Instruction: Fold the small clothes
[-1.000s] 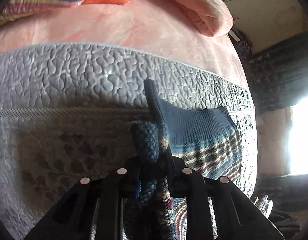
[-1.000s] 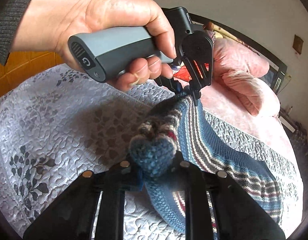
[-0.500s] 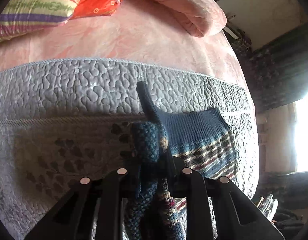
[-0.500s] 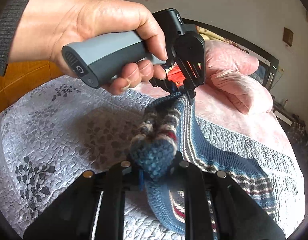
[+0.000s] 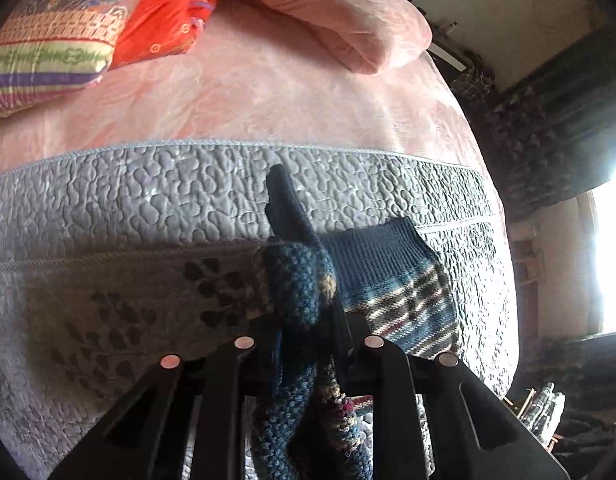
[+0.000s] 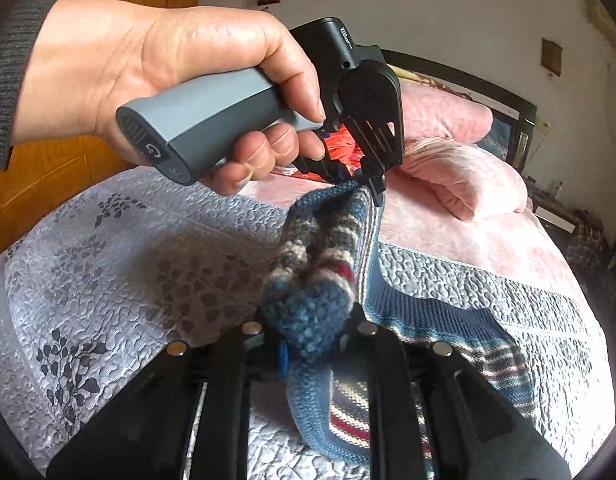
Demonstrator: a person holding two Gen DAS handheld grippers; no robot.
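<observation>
Knit (image 6: 319, 264), blue with cream, grey and red stripes, strung between the two tools above a bed; one bunched edge pinched at each end, the rest sagging to 4 o'clock onto the quilt (image 6: 108, 264). In the left wrist view, knit (image 5: 391, 276) draped down over the quilt (image 5: 148, 200), ribbed dark-blue band at 12 o'clock, striped part toward 4 o'clock.

Right tool (image 6: 308, 336) clamped narrow on a thick wad of knit at bottom centre. Left tool (image 6: 357, 178) at 12 o'clock from that wad, clamped on the far end of the same edge, fingers pointing down. In its own view, left tool (image 5: 304, 340) closed tight on the bunched knit, fabric trailing below between the fingers.

Hand (image 6: 168, 80) wrapped round the grey handle of the left tool, grey ribbed sleeve (image 6: 8, 76) at 9 o'clock. White lettering on the black housing, too small to read; a power-style symbol on the handle's butt.

Quilt grey, stippled, printed with dark leaf sprigs at 8 o'clock. Beyond its piped edge, a pink blanket (image 5: 248, 92) at 12 o'clock, with a pink pillow (image 5: 347, 24) at 1 o'clock, a red cloth (image 5: 168, 12) and a striped cushion (image 5: 48, 52) at 11 o'clock.
</observation>
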